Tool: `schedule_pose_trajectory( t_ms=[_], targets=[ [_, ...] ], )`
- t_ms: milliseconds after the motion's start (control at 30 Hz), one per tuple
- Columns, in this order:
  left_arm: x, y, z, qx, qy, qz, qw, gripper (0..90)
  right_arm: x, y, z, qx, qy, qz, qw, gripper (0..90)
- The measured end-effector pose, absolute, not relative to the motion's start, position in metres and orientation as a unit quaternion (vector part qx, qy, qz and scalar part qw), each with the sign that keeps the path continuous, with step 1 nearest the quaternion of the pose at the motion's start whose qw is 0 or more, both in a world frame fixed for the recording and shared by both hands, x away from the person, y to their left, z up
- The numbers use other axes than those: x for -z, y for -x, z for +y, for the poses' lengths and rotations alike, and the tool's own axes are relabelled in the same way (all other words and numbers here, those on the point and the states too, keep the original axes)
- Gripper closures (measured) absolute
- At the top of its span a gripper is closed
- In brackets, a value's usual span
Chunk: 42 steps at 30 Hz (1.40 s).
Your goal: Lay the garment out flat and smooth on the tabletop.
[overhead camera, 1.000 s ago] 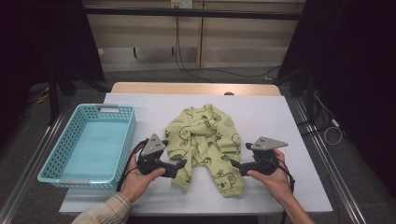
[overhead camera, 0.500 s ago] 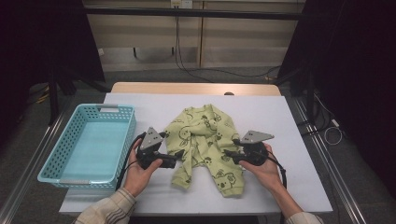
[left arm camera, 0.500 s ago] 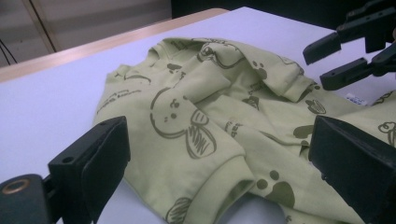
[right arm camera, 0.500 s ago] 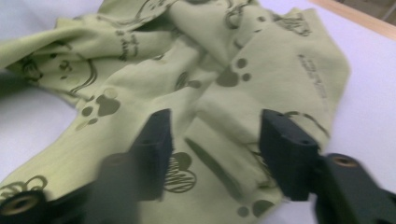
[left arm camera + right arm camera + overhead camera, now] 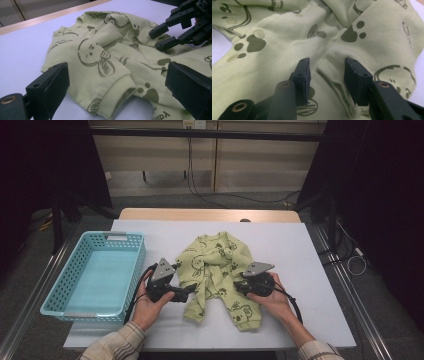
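Along the table's left edge sits a blue basket (image 5: 95, 275), likely the destination. Left gripper (image 5: 187, 294) waits wide-jawed beside the green baby romper (image 5: 217, 265) mid-table; right gripper (image 5: 239, 287) has just been closing narrower around a fabric fold.

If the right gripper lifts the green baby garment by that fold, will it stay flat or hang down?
The garment lies crumpled with soft folds, so it will probably droop rather than stay flat. It looks thin and light, so it should lift easily. The right gripper, whose jaws have just been closing, has one ridge of cloth between its fingers; the rest may trail on the table.
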<state>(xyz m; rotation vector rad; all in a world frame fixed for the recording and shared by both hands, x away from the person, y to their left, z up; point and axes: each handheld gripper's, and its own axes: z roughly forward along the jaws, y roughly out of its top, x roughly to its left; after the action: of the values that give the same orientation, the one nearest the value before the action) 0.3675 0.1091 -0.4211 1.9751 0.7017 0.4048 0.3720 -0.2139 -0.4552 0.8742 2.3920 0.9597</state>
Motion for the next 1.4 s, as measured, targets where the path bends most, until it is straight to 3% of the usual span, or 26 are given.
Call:
schedule_pose_trajectory(
  t_ms=[167,367,500,667,967,1400],
  targets=[
    [0.422,-0.367,0.108,-0.163,-0.809,0.289,0.484,5.6,0.456,-0.378,-0.215,-0.346,-0.318,0.859,0.202,56.3],
    [0.422,-0.367,0.108,-0.163,-0.809,0.291,0.484,5.6,0.455,-0.379,-0.216,-0.337,-0.324,0.858,0.213,76.5],
    [0.422,-0.368,0.110,-0.164,-0.811,0.293,0.480,5.6,0.454,-0.379,-0.217,-0.338,-0.324,0.857,0.215,85.3],
    [0.421,-0.368,0.111,-0.165,-0.806,0.295,0.486,5.6,0.444,-0.378,-0.225,-0.365,-0.332,0.841,0.221,85.9],
    [0.421,-0.368,0.111,-0.166,-0.805,0.296,0.487,5.6,0.394,-0.372,-0.254,-0.447,-0.359,0.778,0.258,86.2],
    [0.421,-0.367,0.109,-0.169,-0.802,0.299,0.488,5.6,0.350,-0.399,-0.299,-0.487,-0.417,0.700,0.314,86.3]
  ],
)
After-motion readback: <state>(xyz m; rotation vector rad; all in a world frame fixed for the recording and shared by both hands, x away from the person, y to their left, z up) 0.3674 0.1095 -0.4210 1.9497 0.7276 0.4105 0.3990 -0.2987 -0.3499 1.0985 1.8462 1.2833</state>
